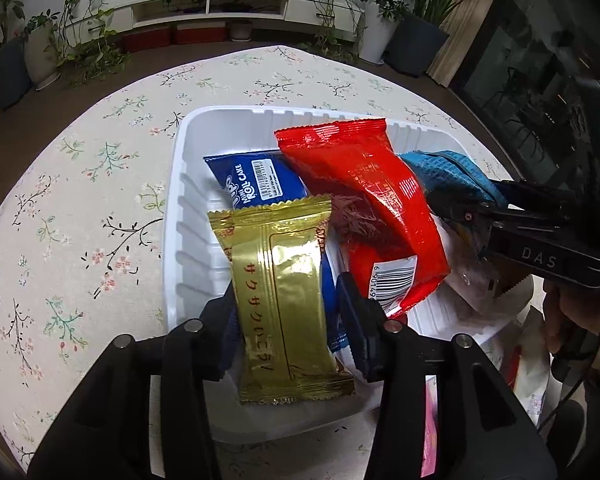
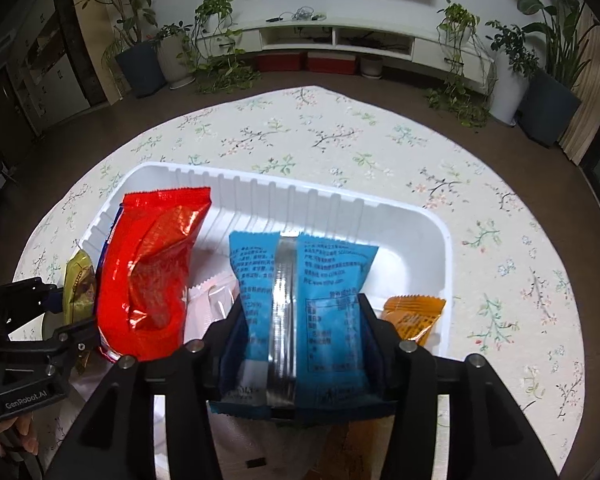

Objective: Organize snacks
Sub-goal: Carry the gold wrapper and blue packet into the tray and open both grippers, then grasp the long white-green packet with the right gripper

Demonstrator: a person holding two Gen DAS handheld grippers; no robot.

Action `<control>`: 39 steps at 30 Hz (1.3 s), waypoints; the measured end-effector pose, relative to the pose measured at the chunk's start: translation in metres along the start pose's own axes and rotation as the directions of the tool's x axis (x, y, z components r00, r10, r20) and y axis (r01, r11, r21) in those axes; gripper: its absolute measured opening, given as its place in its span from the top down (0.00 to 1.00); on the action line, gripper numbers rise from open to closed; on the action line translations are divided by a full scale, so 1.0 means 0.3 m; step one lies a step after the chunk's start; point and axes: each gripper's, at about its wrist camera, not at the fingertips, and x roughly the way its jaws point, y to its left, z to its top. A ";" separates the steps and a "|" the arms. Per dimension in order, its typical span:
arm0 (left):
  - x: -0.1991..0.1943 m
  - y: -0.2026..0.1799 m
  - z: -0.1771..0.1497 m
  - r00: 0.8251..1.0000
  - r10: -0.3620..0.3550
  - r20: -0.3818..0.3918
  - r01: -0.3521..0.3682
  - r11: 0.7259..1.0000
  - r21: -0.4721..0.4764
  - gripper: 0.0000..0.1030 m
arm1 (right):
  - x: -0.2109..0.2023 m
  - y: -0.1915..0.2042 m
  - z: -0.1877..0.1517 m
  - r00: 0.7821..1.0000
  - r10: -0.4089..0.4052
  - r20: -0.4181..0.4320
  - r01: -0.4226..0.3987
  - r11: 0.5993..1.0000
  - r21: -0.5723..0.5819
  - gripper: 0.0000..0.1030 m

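so both packets are over the white tray: left gripper straddles the gold packet, right gripper the blue packet (grip unclear on both). release fully, then lift straight out.

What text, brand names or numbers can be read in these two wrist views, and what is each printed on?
"MINI ROLL CAKE": dark blue packet in the white tray.
"サクサク": gold packet between the left gripper fingers; the rest is unclear.
"DAS": body of the right gripper.
"GenRobot.AI": left gripper's body, in the right wrist view.
Barcode digits on the red packet: only partly legible.
Fine print on the light blue packet: too small to read.
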 end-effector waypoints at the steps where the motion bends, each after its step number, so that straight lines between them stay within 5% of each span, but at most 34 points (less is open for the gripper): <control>1: 0.001 0.000 0.001 1.000 0.000 0.001 0.000 1.000 -0.002 0.56 | -0.005 0.000 0.001 1.000 -0.002 0.004 0.002 1.000 -0.002 0.47; 15: -0.130 -0.017 -0.014 0.997 -0.002 0.081 0.003 1.000 -0.018 0.19 | -0.205 -0.006 -0.015 0.993 0.013 0.118 -0.017 0.999 0.029 0.23; 21: -0.245 -0.056 -0.101 0.993 -0.020 0.115 0.020 1.000 -0.001 0.01 | -0.392 -0.044 -0.125 0.970 0.095 0.222 -0.126 0.984 0.128 0.07; 28: -0.360 -0.076 -0.323 0.993 -0.010 0.114 0.011 1.000 -0.010 0.00 | -0.527 -0.051 -0.357 0.947 0.165 0.274 -0.230 0.946 0.226 0.04; 36: -0.387 -0.096 -0.530 0.996 -0.025 0.085 0.030 0.998 -0.052 0.00 | -0.486 -0.043 -0.649 0.961 0.181 0.208 -0.253 0.879 0.403 0.05; 39: -0.403 -0.112 -0.558 0.997 -0.026 0.079 0.031 0.998 -0.054 0.00 | -0.431 -0.047 -0.659 0.969 0.199 0.146 -0.244 0.855 0.458 0.18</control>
